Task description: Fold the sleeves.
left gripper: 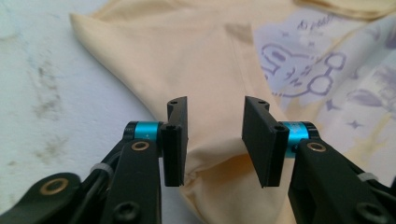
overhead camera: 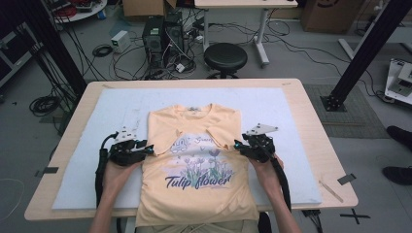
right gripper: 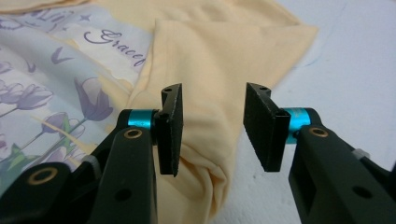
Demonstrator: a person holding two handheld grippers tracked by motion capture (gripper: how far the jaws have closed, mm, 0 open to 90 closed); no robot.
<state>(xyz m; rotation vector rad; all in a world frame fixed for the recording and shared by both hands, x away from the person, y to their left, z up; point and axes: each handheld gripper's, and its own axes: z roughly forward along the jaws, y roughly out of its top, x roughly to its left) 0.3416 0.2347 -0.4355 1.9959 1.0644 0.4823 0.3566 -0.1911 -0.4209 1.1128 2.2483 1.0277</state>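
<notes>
Shirt: yellow T-shirt lies flat on the counter's white mat, sleeves folded inward.
Left tongs: jaws apart, straddling the folded side edge.
Right tongs: jaws apart likewise, probably poised for a symmetric grasp.

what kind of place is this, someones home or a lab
Most likely a lab or workshop rigged for recording, not a home: computer towers and tangled cables sit on the bare floor, black frame posts flank the table, and a T-shirt lies on a white pad.
</notes>
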